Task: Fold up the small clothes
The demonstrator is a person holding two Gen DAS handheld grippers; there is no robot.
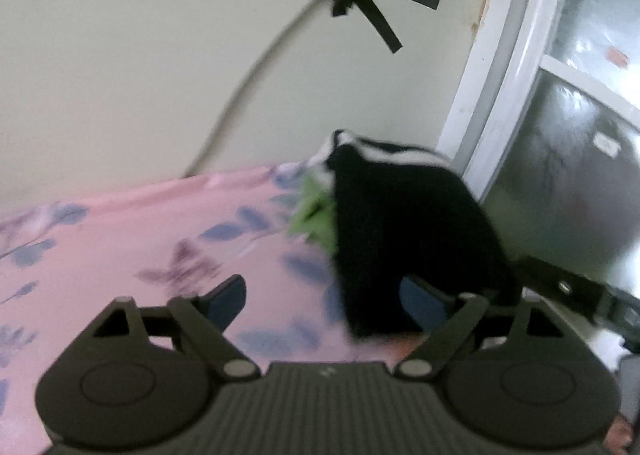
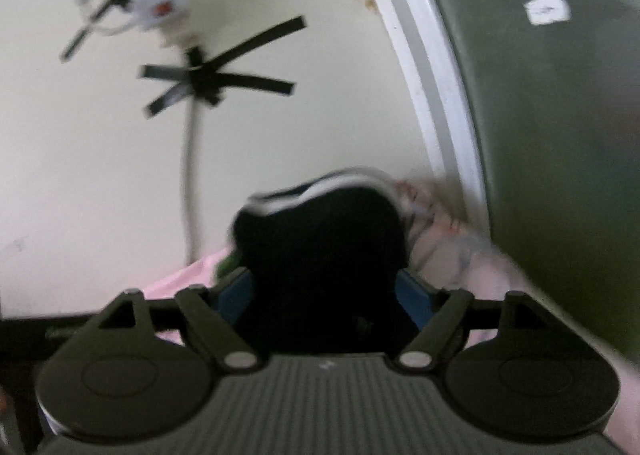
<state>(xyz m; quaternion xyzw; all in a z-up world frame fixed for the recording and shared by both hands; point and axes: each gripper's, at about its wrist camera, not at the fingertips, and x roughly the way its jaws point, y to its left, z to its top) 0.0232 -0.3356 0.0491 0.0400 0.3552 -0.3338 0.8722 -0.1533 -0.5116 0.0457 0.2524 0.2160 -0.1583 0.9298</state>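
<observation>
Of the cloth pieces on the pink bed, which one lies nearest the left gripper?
The black garment with white-striped trim; its lower edge hangs between the left gripper fingers, while the crumpled green cloth lies farther back.
</observation>
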